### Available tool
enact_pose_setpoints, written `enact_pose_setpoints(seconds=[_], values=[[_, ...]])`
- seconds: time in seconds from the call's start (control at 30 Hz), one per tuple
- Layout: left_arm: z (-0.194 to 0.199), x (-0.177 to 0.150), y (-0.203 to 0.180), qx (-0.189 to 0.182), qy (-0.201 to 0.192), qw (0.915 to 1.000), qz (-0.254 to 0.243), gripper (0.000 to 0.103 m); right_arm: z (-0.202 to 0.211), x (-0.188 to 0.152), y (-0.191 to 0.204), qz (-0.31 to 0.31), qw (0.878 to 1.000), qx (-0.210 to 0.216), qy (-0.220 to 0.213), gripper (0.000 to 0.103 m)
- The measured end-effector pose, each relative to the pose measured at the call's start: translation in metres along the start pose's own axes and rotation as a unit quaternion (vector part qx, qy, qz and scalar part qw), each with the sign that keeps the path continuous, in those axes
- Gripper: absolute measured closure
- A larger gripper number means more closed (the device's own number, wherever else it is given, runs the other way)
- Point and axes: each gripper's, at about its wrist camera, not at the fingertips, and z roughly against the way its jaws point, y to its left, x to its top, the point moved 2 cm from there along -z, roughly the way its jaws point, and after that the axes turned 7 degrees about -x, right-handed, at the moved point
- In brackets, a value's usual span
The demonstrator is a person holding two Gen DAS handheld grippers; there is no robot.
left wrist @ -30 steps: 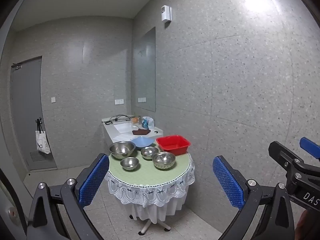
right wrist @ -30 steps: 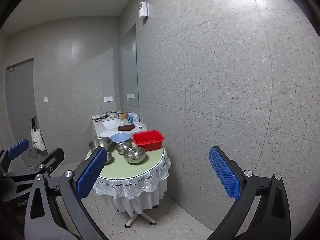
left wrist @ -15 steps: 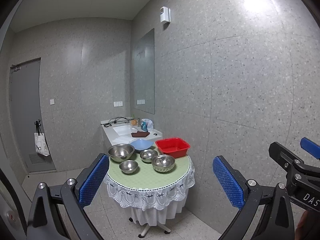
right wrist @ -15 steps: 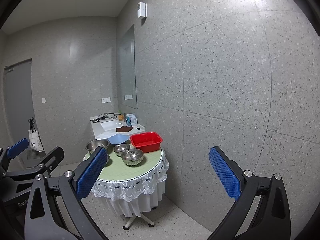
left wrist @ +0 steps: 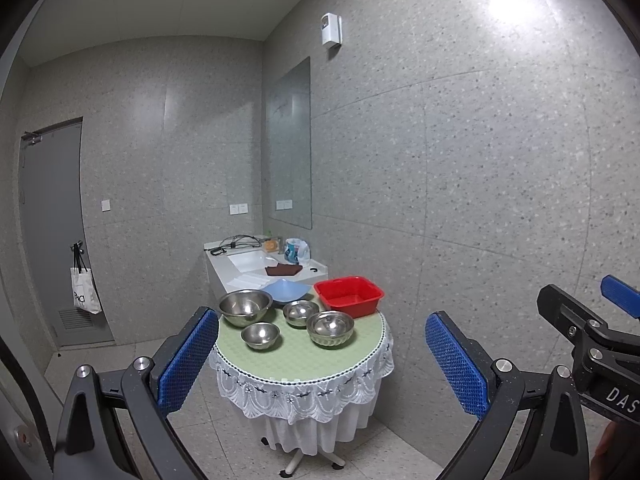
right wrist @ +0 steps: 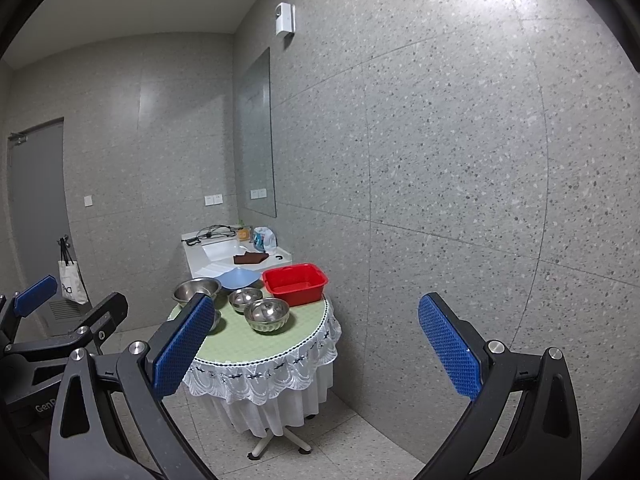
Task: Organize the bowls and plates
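Observation:
A small round table with a green top and white lace skirt stands against the right wall. On it sit several steel bowls: a large one at the back left, a small one in front, and two more to the right. A blue plate lies behind them, and a red tub stands at the back right. My left gripper and right gripper are both open and empty, well short of the table. The right view also shows the table and red tub.
A white washbasin counter with a brown cloth, cables and a wipes pack stands behind the table. A mirror hangs above it. A grey door with a hanging tote bag is at the left. Tiled floor surrounds the table.
Both views have tilted slightly upward and drawn a little nearer, so the table sits lower and larger. Both grippers stay open and empty.

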Motion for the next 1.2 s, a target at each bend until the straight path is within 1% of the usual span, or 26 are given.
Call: enact_pose_setpoints(seconds=[0.5,0.9,1.03,1.2], values=[[-0.012,-0.003,-0.007,0.013,0.001,0.9999,0.000,0.001,-0.013,-0.001,-0.002,0.001,1.000,0.012,0.003,0.000],[-0.036,-0.006,-0.013,0.029,0.008,0.9995,0.011,0.001,-0.038,-0.003,-0.007,0.011,0.999,0.031,0.008,0.000],[-0.053,-0.006,-0.004,0.034,0.014,0.9992,0.018,0.001,-0.054,-0.006,0.001,0.014,0.999,0.040,0.016,0.000],[-0.083,-0.005,0.020,0.039,0.024,0.9987,0.022,0.001,-0.080,-0.009,0.025,0.016,0.998,0.048,0.028,0.000]])
